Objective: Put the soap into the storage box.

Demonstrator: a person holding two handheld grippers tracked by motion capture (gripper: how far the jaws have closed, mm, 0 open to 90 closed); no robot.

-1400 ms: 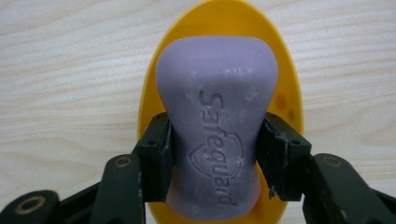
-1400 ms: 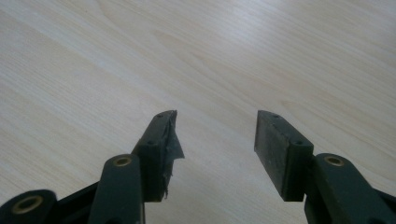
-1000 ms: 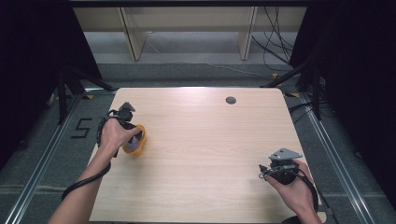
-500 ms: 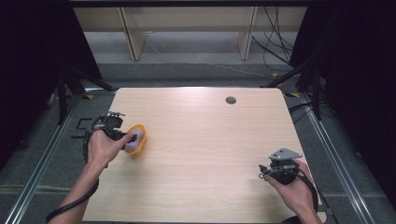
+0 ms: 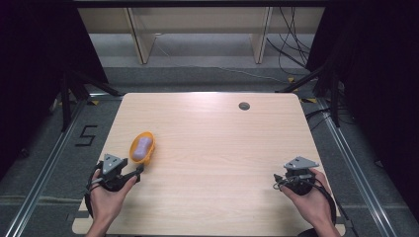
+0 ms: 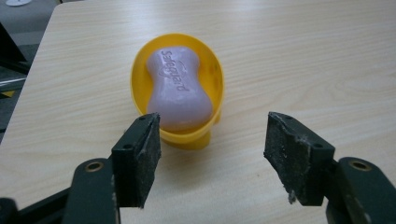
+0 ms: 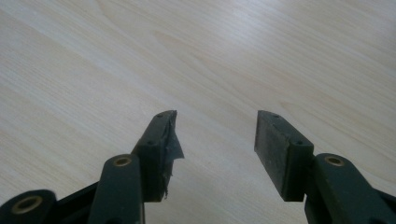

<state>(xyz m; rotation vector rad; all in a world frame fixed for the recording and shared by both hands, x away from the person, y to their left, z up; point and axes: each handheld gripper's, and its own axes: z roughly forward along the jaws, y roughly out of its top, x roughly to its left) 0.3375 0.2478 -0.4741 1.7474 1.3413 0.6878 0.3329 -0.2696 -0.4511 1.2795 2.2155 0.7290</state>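
We hold the left gripper (image 5: 139,171) near the table's (image 5: 217,148) left edge, just short of the dish (image 5: 142,147). Its jaws stand apart with nothing between them, and they have just been closing a little. Seen along them in the left gripper view, the yellow dish (image 6: 178,85) sits on the wood just beyond the pads (image 6: 142,158), untouched. The soap (image 6: 178,87), a pale purple bar with lettering on top, lies lengthwise inside the dish.

We hold the right gripper (image 5: 276,180) near the table's front right corner, well apart from the dish. In the right gripper view its jaws are spread over bare wood, gripping nothing; one pad (image 7: 173,144) looks frayed at its edge.

A small dark grommet (image 5: 244,105) sits in the tabletop near the far edge.
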